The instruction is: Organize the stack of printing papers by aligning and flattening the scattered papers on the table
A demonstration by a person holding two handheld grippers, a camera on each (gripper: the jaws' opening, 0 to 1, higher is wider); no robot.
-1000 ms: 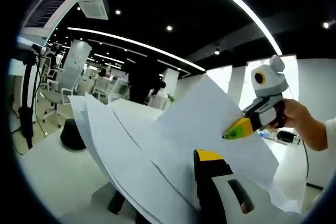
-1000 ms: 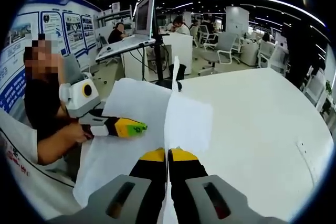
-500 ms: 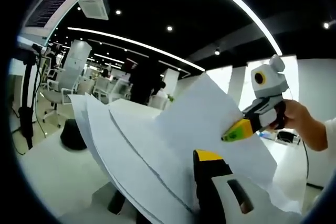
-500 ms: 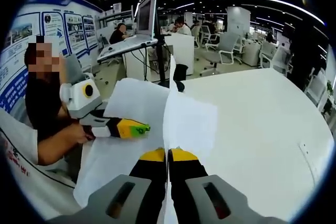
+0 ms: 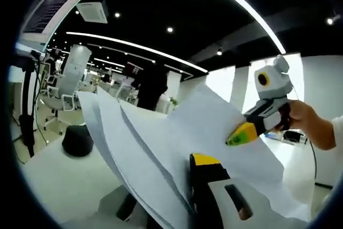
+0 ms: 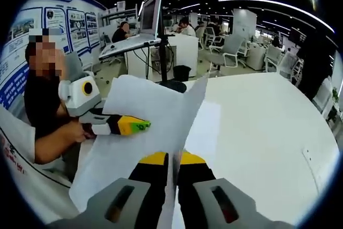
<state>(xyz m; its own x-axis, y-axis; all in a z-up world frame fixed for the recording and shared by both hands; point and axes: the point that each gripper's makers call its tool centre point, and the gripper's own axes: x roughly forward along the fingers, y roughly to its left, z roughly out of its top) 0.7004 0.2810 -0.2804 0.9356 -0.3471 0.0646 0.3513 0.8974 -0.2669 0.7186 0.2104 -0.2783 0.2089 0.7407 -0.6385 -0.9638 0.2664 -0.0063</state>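
Right claw [image 6: 171, 159]: jaws nearly together, clamping the edge of the papers [image 6: 144, 116], which rise from 6 o'clock toward 12 o'clock in the right gripper view, lifted above the white tabletop [image 6: 257, 127]. Left claw [image 6: 140, 126]: enters that view at 9 o'clock, yellow tips against the sheets, held by a hand [image 6: 80, 131]. In the left gripper view the fanned papers [image 5: 144, 148] cover one jaw; left claw opening cannot be determined, though sheets pass between the jaws. The right claw [image 5: 234, 139] touches the sheets at 3 o'clock.
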